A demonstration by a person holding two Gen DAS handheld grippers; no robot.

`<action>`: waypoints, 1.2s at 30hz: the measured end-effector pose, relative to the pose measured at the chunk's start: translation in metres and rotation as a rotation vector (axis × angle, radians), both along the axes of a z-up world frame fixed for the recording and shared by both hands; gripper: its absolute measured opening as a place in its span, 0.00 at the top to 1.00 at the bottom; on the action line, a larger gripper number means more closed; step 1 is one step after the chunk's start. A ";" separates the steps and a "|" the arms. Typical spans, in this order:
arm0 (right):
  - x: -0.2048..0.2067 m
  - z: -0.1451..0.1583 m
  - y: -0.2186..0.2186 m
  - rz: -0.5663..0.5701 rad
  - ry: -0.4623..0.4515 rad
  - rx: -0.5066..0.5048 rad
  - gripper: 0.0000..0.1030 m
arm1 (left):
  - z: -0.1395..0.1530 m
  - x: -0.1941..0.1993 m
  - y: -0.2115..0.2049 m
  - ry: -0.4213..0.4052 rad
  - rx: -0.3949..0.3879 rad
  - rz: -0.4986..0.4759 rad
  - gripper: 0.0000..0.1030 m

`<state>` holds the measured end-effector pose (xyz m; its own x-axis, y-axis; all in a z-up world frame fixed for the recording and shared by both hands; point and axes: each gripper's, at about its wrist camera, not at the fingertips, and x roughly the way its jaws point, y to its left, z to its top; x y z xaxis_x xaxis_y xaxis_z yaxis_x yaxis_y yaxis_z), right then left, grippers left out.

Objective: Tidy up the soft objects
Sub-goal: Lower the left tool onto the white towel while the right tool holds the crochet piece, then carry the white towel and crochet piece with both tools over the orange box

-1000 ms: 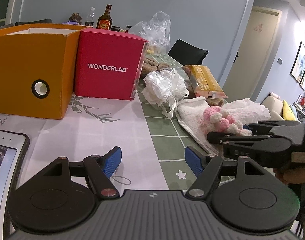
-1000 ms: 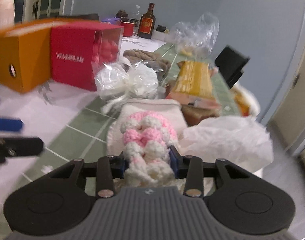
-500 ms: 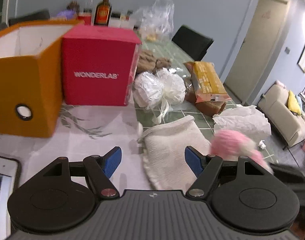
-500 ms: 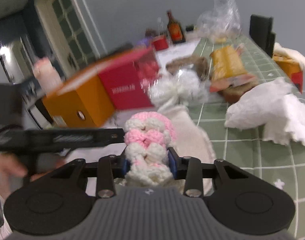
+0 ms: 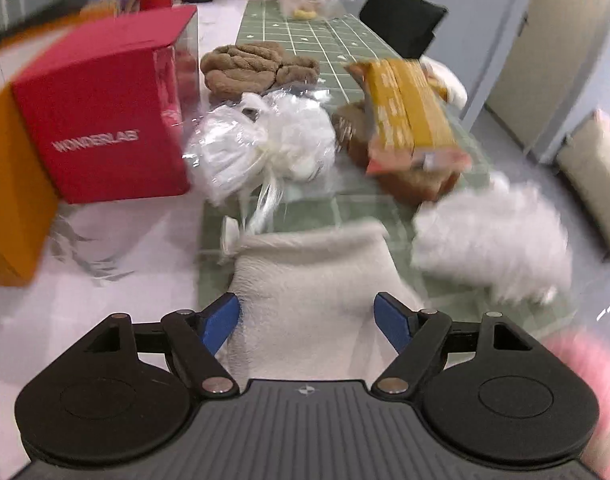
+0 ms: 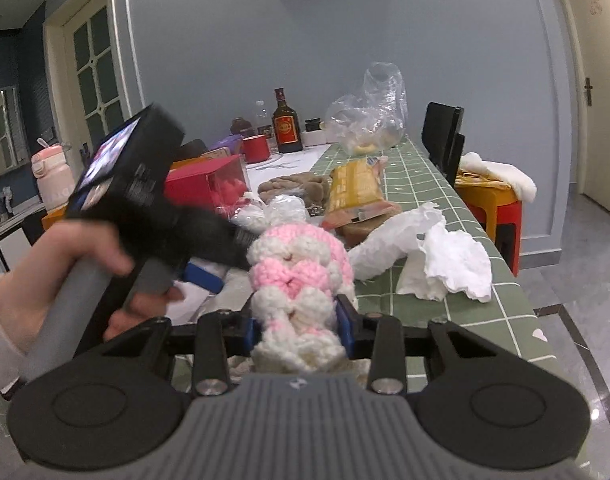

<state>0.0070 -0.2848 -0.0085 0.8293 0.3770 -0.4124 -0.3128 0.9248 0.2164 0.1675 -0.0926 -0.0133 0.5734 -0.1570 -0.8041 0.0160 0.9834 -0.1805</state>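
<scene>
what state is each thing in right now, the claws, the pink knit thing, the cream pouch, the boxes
left claw: open, over the cream pouch, jaws just opened wider
right claw: shut on the pink and white knit piece, held off the table
cream pouch: flat on the table, not gripped
red box: upright
orange box: upright, blurred
white paper: crumpled
</scene>
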 end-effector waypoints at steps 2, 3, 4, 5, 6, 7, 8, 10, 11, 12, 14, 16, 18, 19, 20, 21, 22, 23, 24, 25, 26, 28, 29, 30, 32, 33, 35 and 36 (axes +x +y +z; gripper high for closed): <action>-0.003 -0.002 -0.005 -0.009 0.005 -0.003 0.64 | -0.002 0.011 -0.006 -0.015 0.003 -0.004 0.09; -0.003 -0.003 -0.005 -0.012 0.011 -0.004 0.64 | -0.005 0.015 -0.009 -0.017 0.017 -0.017 0.08; -0.002 -0.003 -0.006 -0.015 0.017 -0.007 0.64 | -0.007 0.019 -0.011 -0.017 0.025 -0.031 0.07; -0.002 -0.005 -0.006 -0.019 0.021 -0.011 0.64 | -0.010 0.021 -0.014 -0.036 0.036 -0.047 0.04; -0.001 -0.005 -0.007 -0.026 0.026 -0.016 0.64 | -0.012 0.022 -0.015 -0.052 0.039 -0.067 0.03; -0.002 -0.006 -0.007 -0.030 0.029 -0.020 0.64 | -0.014 0.022 -0.015 -0.063 0.036 -0.078 0.01; -0.001 -0.006 -0.008 -0.036 0.033 -0.021 0.64 | -0.015 0.022 -0.015 -0.076 0.027 -0.084 0.00; -0.001 -0.007 -0.010 -0.046 0.039 -0.016 0.64 | -0.018 0.021 -0.017 -0.098 0.033 -0.104 0.00; -0.001 -0.007 -0.010 -0.052 0.040 -0.012 0.64 | -0.019 0.021 -0.020 -0.103 0.051 -0.121 0.00; 0.000 -0.007 -0.011 -0.059 0.041 -0.005 0.64 | -0.020 0.020 -0.023 -0.104 0.064 -0.144 0.00; 0.002 -0.009 -0.012 -0.068 0.045 0.005 0.63 | -0.023 0.017 -0.028 -0.121 0.071 -0.200 0.00; 0.003 -0.010 -0.012 -0.074 0.045 0.008 0.63 | -0.028 0.011 -0.038 -0.164 0.147 -0.251 0.00; 0.004 -0.011 -0.011 -0.071 0.050 0.010 0.63 | -0.029 0.008 -0.037 -0.181 0.128 -0.275 0.00; 0.004 -0.011 -0.011 -0.071 0.052 0.010 0.63 | -0.027 0.008 -0.038 -0.175 0.131 -0.283 0.00; 0.003 -0.012 -0.011 -0.072 0.054 0.007 0.63 | -0.025 0.006 -0.039 -0.176 0.125 -0.296 0.04; 0.003 -0.012 -0.011 -0.075 0.056 0.002 0.63 | -0.022 0.003 -0.040 -0.185 0.122 -0.317 0.27; 0.003 -0.013 -0.011 -0.077 0.056 -0.002 0.63 | -0.020 -0.001 -0.041 -0.195 0.120 -0.339 0.40; 0.002 -0.013 -0.011 -0.079 0.056 -0.005 0.63 | -0.019 -0.006 -0.044 -0.201 0.118 -0.348 0.61; 0.002 -0.013 -0.011 -0.080 0.055 -0.007 0.63 | -0.019 -0.011 -0.046 -0.206 0.119 -0.349 0.74; 0.001 -0.013 -0.011 -0.080 0.056 -0.008 0.63 | -0.019 -0.014 -0.050 -0.212 0.126 -0.348 0.78; 0.001 -0.013 -0.012 -0.080 0.055 -0.008 0.63 | -0.020 -0.017 -0.054 -0.222 0.141 -0.347 0.82; -0.001 -0.012 -0.012 -0.085 0.052 -0.016 0.63 | -0.020 -0.021 -0.057 -0.233 0.156 -0.345 0.83; -0.002 -0.011 -0.012 -0.088 0.049 -0.019 0.63 | -0.020 -0.018 -0.056 -0.224 0.145 -0.341 0.83; -0.003 -0.011 -0.012 -0.091 0.044 -0.023 0.63 | -0.019 -0.015 -0.053 -0.208 0.127 -0.334 0.84; -0.003 -0.010 -0.013 -0.088 0.038 -0.022 0.63 | -0.017 -0.011 -0.047 -0.175 0.102 -0.327 0.84; -0.003 -0.010 -0.013 -0.089 0.038 -0.019 0.63 | -0.016 -0.009 -0.045 -0.162 0.096 -0.327 0.84; -0.002 -0.009 -0.012 -0.092 0.037 -0.022 0.63 | -0.012 -0.009 -0.042 -0.140 0.086 -0.328 0.84; -0.001 -0.009 -0.012 -0.095 0.038 -0.022 0.63 | -0.009 -0.010 -0.043 -0.127 0.092 -0.348 0.84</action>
